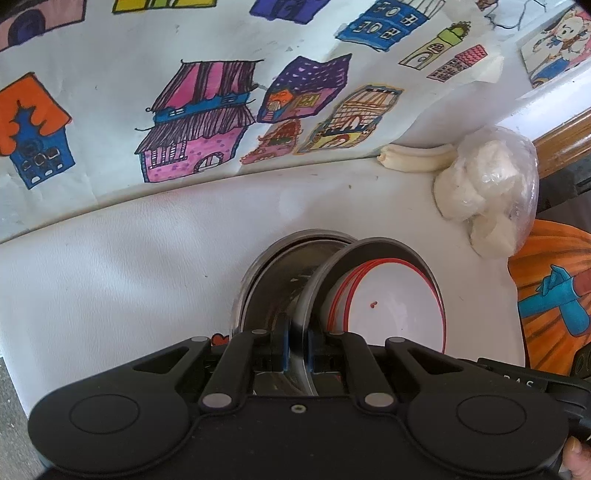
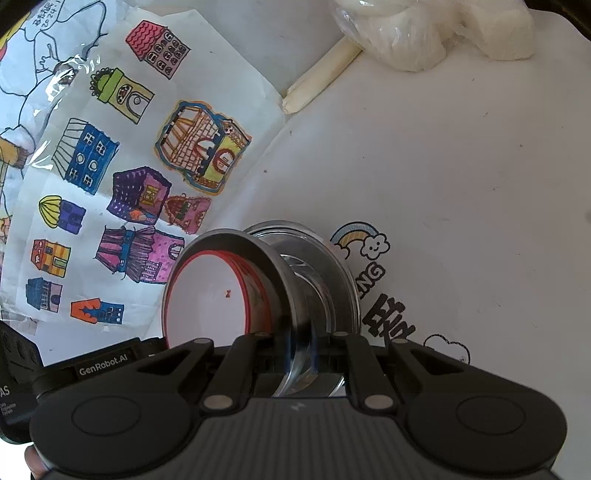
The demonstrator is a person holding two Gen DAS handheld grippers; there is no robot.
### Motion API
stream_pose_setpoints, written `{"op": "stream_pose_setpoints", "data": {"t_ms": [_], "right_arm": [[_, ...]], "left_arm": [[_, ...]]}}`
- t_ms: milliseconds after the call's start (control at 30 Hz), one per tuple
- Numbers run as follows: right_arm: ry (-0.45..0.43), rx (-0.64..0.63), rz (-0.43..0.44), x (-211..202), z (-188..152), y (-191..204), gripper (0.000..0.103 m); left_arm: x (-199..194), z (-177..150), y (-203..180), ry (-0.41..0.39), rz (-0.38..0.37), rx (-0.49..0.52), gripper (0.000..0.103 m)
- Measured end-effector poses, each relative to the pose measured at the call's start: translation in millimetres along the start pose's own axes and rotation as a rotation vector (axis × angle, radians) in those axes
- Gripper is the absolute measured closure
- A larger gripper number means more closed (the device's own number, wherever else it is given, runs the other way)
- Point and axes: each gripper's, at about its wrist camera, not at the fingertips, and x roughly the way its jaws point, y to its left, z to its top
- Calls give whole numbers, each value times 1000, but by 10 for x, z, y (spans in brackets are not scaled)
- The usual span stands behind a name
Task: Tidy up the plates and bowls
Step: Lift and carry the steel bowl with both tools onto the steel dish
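Note:
A steel bowl (image 1: 369,245) (image 2: 236,240) holds nested white bowls with red rims (image 1: 395,295) (image 2: 207,295). My left gripper (image 1: 298,349) is shut on the steel bowl's rim, with the white bowls to its right. My right gripper (image 2: 300,350) is shut on the same rim from the opposite side, with the white bowls to its left. Stacked steel plates (image 1: 273,266) (image 2: 328,273) show under the bowl's outer side. I cannot tell whether the bowl rests on them. A small red speck lies in the top white bowl.
The white padded tabletop (image 1: 129,277) (image 2: 461,166) carries a paper sheet of coloured house drawings (image 1: 207,122) (image 2: 110,177) at the back. A clear bag of white lumps (image 1: 487,188) (image 2: 424,33) and a pale roll (image 1: 413,158) (image 2: 317,85) lie beyond the bowl. An orange picture (image 1: 546,295) lies beside the table edge.

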Motion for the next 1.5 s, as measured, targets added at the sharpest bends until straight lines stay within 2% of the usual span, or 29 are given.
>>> {"op": "stream_pose_setpoints", "data": {"t_ms": [700,1400,1500], "right_arm": [[33,7,-4,178,52,0,92],[27,0,-7,172,50,24,91],[6,-12,-23,134,49,38,89]], "left_arm": [[89,2,82,20,24,-20,94],[101,5,69,23,37,-22,95],[65,8,65,2,39,-15,95]]}}
